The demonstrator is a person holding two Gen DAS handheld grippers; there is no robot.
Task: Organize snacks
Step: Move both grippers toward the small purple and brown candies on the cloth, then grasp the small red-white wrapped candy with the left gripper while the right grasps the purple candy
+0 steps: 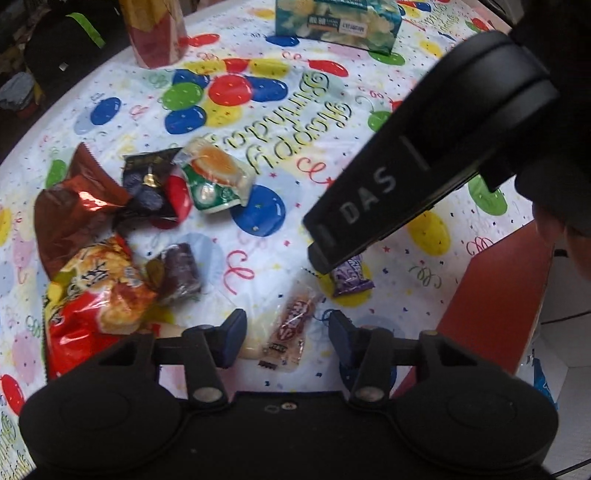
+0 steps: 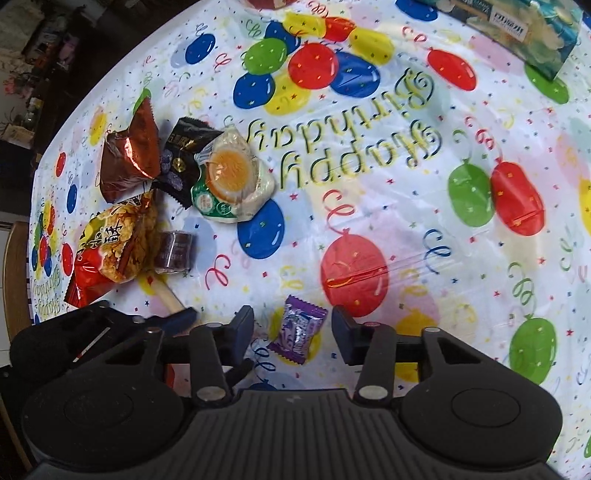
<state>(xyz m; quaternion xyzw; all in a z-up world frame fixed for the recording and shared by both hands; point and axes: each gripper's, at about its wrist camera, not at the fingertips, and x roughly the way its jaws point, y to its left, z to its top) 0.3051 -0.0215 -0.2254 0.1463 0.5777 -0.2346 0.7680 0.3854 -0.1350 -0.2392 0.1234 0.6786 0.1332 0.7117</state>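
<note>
Right claw wide, empty, purple candy sits between its tips on the desk, long axis tilted slightly off the approach line. Left claw wide too, over the clear-wrapped bar.

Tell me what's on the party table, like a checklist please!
Surface: balloon tablecloth reading Happy Birthday covers the table.
Job's things: purple candy lies between the right gripper fingers; clear-wrapped bar lies between the left gripper fingers. To the left sit a red snack bag, brown foil bag, black packet, round cake pack and dark wrapped roll.
Clutter: blue box at the far edge.
Grippers: both open, holding nothing.
Cables: nothing seen.
Surroundings: red surface beside the table; dark, blurry room beyond.
</note>
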